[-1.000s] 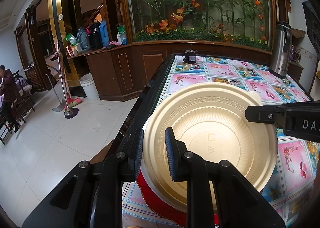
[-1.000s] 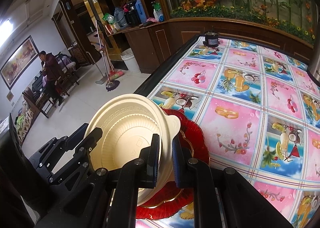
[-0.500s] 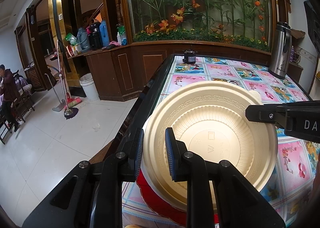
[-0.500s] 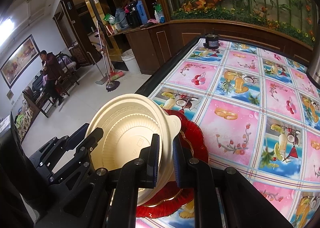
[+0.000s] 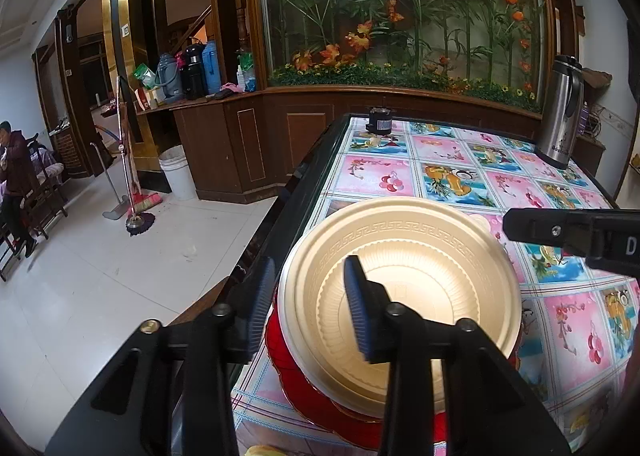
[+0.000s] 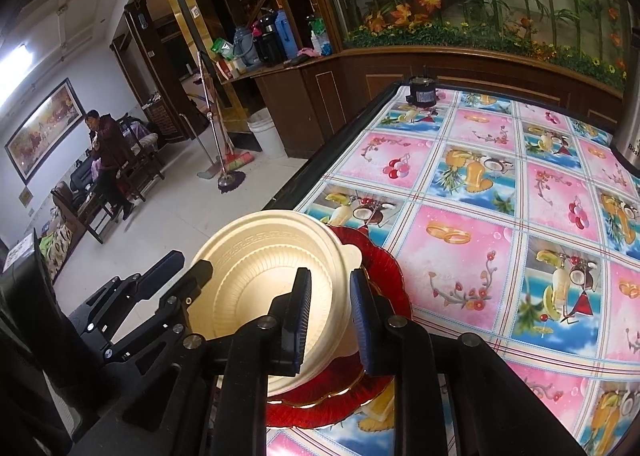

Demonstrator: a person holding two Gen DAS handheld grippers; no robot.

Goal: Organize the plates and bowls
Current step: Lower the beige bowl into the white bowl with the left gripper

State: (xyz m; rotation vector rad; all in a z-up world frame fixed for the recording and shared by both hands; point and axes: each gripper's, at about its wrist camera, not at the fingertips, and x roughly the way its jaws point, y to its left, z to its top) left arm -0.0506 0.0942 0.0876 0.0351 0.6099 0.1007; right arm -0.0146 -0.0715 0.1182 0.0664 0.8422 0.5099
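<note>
Two claws, left (image 5: 308,308) and right (image 6: 330,320), have just been loosening around our bowl's (image 5: 400,292) rim; both now spread. It sits on the plate (image 6: 384,268) at the tabletop's (image 6: 480,192) near-left corner; stacking seems done.

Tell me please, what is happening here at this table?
A person works with two hand-held grippers, setting a cream bowl onto a red plate near the edge of the table. The left gripper and the right gripper each straddle the bowl's rim on opposite sides. Both have just been opening, so the pads now stand apart from the rim, and the bowl rests on the plate. Farther back stand a steel thermos and a small black jar.
</note>
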